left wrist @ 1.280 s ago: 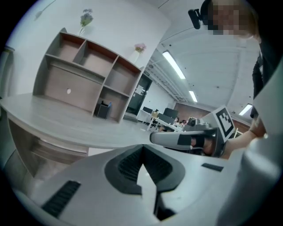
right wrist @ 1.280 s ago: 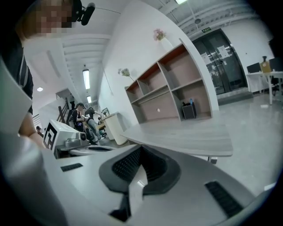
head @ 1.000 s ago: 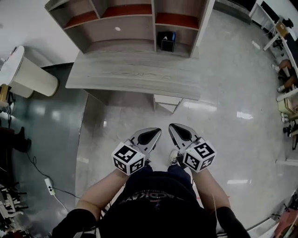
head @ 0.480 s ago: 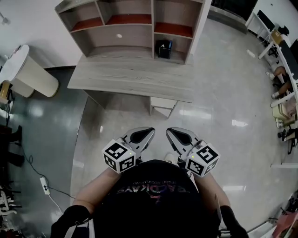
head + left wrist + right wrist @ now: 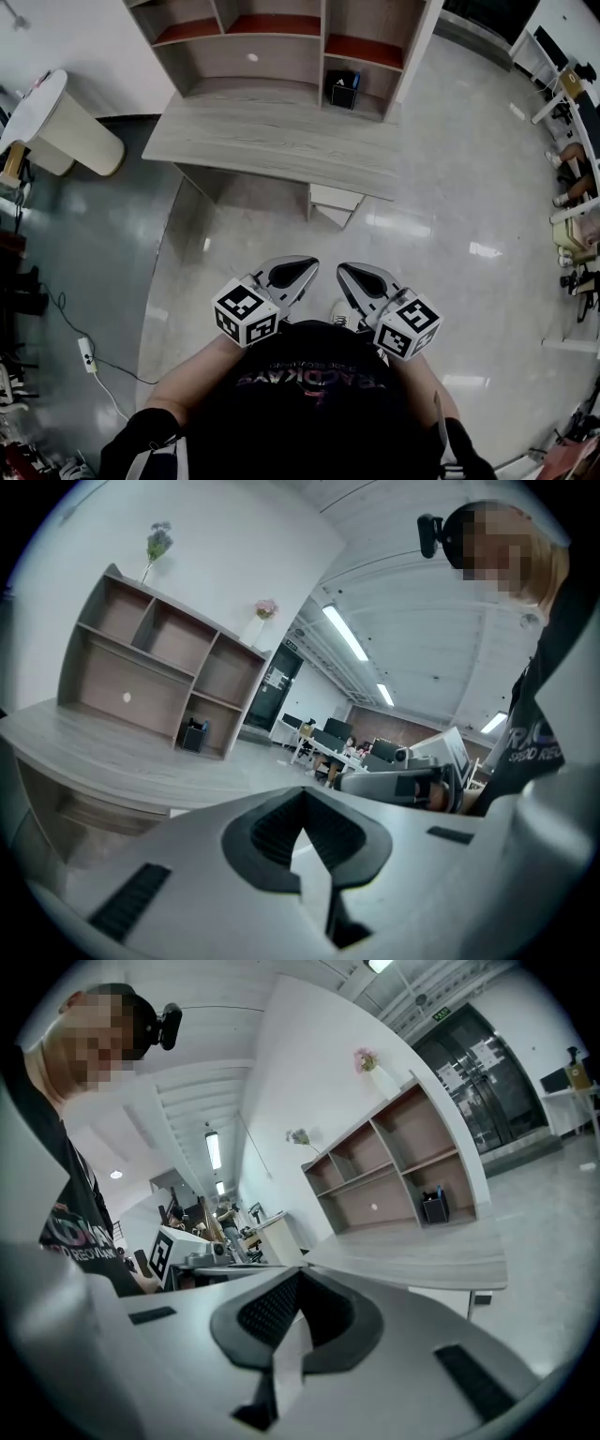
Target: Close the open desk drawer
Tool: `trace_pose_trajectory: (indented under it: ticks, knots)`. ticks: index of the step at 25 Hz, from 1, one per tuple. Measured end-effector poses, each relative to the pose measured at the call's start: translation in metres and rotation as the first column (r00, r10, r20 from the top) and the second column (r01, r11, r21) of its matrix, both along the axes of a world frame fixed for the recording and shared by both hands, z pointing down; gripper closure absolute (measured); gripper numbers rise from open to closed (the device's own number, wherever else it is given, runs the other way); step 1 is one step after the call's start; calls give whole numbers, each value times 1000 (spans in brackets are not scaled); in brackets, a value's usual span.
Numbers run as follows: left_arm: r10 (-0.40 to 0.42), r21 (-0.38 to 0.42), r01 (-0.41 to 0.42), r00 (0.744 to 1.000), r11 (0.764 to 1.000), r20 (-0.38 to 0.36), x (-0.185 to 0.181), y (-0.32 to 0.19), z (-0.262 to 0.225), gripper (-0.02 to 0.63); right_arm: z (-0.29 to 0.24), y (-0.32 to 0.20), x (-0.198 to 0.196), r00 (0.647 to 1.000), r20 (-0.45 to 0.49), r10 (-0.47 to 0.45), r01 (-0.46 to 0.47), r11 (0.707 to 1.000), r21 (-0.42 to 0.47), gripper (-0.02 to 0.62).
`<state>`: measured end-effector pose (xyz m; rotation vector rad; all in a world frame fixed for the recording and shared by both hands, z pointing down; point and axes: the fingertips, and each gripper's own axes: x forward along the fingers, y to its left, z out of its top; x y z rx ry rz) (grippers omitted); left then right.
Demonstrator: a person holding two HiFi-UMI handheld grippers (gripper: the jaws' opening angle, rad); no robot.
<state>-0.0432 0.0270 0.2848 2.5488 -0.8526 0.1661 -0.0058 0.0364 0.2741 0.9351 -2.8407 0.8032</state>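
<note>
Held the left gripper point(image 5: 305, 269) and the right gripper point(image 5: 349, 273) side by side just ahead of the chest, tips angled toward each other. Pressed the fingers point(image 5: 267, 832) of each together, with nothing between them. Stood on pale glossy floor point(image 5: 450, 206), well short of the table point(image 5: 272, 141). Found the drawer point(image 5: 336, 199) further on, pulled out from under the table's front edge, right of its middle, apart from both grippers. Saw beyond it the bare wood-grain top, then a shelf unit point(image 5: 281, 37) along the back, with a black box point(image 5: 343, 89) in a lower right compartment.
</note>
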Motion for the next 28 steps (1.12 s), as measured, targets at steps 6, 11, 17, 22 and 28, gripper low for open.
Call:
trace_pose_trajectory:
  ticks: [6,11,17,22,28]
  knots:
    - [1,-7,-1,1000,1000,10,1,6,3,595,3,5,-7,999,-6,-38,38,999,-9,578]
    - [9,-10,-9,1000,1000,13,5,9,4,595,4,9,-7,999,-14,-45,45,999,-7,578]
    - [-3,-1,3,1000,1000,13,4,8,1,595,3,8,-3,999,-15,-35,35,999,-3,578]
    - [18,-3,-18,1000,1000,21,10,6,5,595,5,6,-1,1000,-10,-29,29,1000,-7,578]
    - [11,-17,-11,1000,1000,12,9,4,9,595,6,5,-1,1000,-13,-28,28,1000,-10,578]
